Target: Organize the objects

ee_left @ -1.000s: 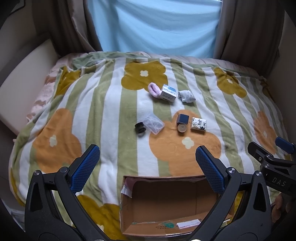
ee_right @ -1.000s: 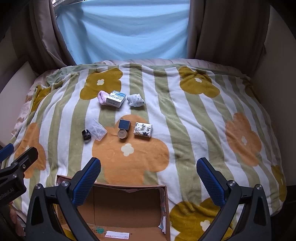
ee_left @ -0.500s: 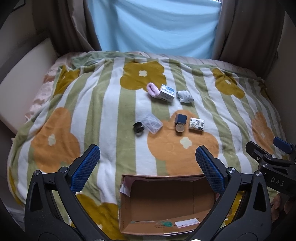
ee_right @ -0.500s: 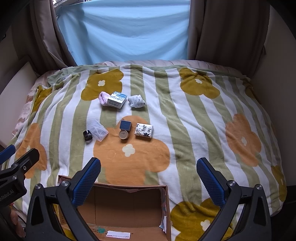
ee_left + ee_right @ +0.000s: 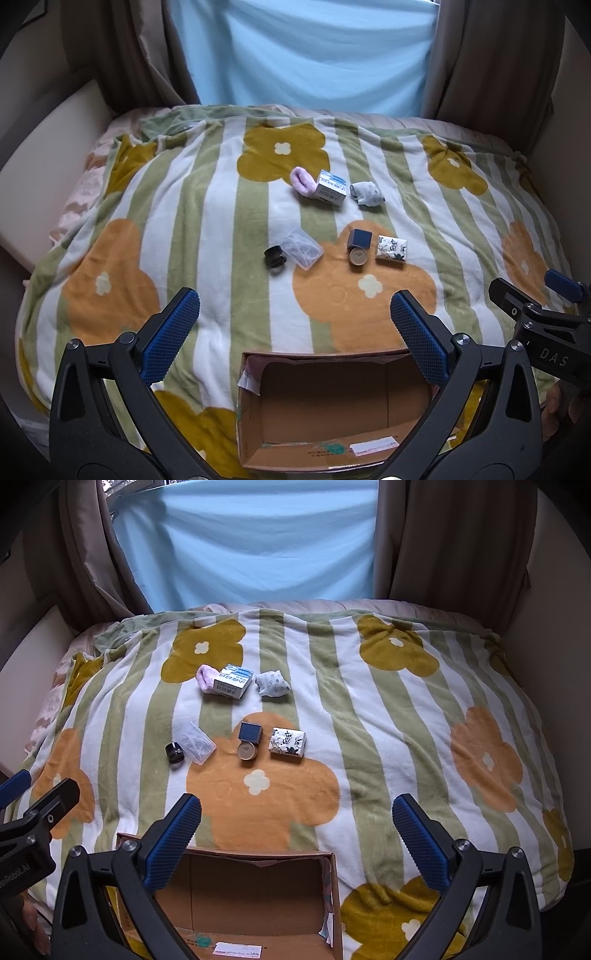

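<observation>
Small objects lie on a striped flower blanket: a pink sock (image 5: 303,182) (image 5: 205,677), a white-blue carton (image 5: 331,187) (image 5: 233,681), a grey sock (image 5: 367,194) (image 5: 272,683), a clear plastic case (image 5: 300,247) (image 5: 197,742), a black jar (image 5: 274,257) (image 5: 173,752), a dark blue box (image 5: 359,238) (image 5: 250,731), a round tin (image 5: 358,256) (image 5: 247,751) and a patterned packet (image 5: 392,248) (image 5: 287,741). An open cardboard box (image 5: 321,406) (image 5: 243,893) sits near me. My left gripper (image 5: 293,336) and right gripper (image 5: 297,827) hover open above the box, holding nothing.
The blanket (image 5: 207,221) covers a bed between cream side panels (image 5: 40,155). Brown curtains (image 5: 454,539) and a light blue cloth (image 5: 251,542) hang behind. The box bottom shows a white label (image 5: 238,949). The right gripper's body (image 5: 543,332) shows at the left view's right edge.
Both views have pulled back and tilted slightly, so the objects sit a bit higher in frame. Nothing on the blanket has moved and both grippers stay open.
</observation>
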Motion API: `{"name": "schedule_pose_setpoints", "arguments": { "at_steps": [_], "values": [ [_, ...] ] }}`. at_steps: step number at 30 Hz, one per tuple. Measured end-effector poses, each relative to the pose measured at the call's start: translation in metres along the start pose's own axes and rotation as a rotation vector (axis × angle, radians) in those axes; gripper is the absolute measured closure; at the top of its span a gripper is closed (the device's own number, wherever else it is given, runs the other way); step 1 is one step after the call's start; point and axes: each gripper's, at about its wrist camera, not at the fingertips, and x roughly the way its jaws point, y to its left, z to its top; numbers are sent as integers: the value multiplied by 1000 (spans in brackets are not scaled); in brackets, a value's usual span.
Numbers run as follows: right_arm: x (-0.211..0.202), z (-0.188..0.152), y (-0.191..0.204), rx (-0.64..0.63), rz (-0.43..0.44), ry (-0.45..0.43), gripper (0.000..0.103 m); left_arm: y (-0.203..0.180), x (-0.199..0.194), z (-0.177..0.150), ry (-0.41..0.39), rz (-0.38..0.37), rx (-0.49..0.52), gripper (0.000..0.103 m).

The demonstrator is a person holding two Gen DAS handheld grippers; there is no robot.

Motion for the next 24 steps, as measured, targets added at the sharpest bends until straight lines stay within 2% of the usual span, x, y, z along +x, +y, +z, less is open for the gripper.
{"name": "schedule_pose_setpoints", "arguments": {
  "at_steps": [19, 24],
  "values": [
    [1, 6, 5, -1, 3, 3, 1, -3, 2, 2, -2, 3, 12, 0],
    [2, 8, 4, -1, 1, 5, 1, -4, 11, 5, -10, 0, 62, 0]
  ]
}}
